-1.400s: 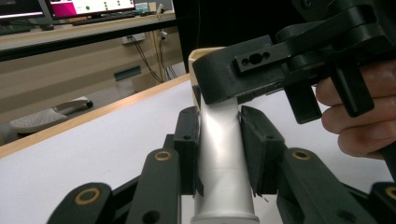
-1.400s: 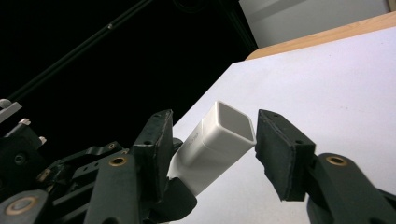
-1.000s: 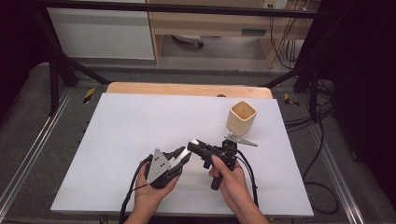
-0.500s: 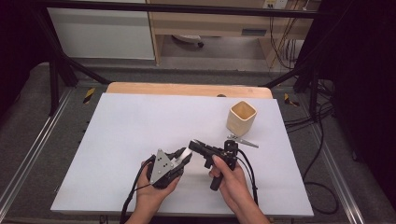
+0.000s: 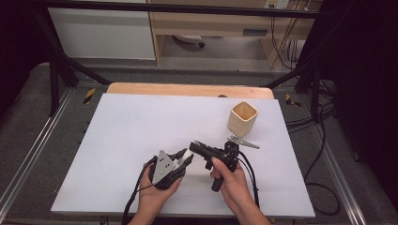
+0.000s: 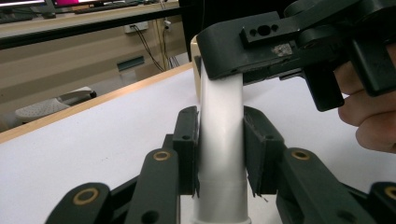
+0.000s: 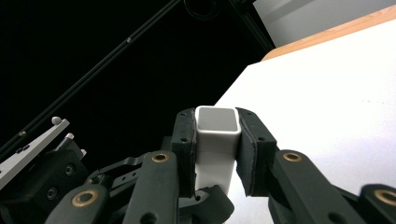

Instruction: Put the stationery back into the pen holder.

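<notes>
- Left gripper is clamped on the white tube's body, pads flush on both sides.
- Right gripper just finished closing on its capped end.
- Guessing pulling the cap is what's left.

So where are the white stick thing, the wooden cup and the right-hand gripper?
white bar [image 6: 222, 140], left gripper view, its smooth middle between the pads.
wooden cup [image 5: 242, 123], high view, its front wall.
right gripper [image 7: 215, 154], right gripper view, midway between its fingertips.
</notes>
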Motion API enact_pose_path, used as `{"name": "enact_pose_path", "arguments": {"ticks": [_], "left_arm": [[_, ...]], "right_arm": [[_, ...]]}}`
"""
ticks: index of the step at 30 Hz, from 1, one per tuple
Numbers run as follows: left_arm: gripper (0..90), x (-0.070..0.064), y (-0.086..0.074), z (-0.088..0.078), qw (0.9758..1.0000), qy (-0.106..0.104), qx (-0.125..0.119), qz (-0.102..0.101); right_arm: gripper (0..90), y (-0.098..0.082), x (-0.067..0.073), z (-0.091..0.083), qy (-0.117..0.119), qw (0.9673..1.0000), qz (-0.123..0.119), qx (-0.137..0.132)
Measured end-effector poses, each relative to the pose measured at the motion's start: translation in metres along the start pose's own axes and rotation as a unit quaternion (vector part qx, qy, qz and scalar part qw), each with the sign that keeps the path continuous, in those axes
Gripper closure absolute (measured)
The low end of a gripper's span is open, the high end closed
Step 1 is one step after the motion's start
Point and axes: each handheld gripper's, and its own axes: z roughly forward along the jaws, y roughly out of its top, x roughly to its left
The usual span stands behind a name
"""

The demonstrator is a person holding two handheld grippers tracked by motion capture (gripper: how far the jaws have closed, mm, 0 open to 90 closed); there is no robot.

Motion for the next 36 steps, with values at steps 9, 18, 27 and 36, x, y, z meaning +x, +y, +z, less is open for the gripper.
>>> {"name": "enact_pose_path", "arguments": {"ticks": [9, 18, 27, 36], "left_arm": [[54.7, 0.002, -0.002, 0.001, 0.9993, -0.015, 0.009, -0.033], [30.2, 0.018, -0.005, 0.000, 0.9978, 0.001, 0.016, -0.064], [12.7, 0.041, -0.002, -0.013, 0.9948, 0.039, 0.021, -0.092], [9.2, 0.062, -0.008, -0.026, 0.9909, 0.053, 0.041, -0.117]], "right_arm": [[70.9, 0.002, 0.000, -0.003, -0.008, 0.9999, -0.011, -0.007], [70.9, 0.015, -0.008, -0.017, -0.031, 0.9986, -0.028, -0.032], [70.9, 0.023, -0.016, -0.029, -0.051, 0.9969, -0.036, -0.048], [70.9, 0.033, -0.023, -0.043, -0.075, 0.9941, -0.045, -0.063]]}}
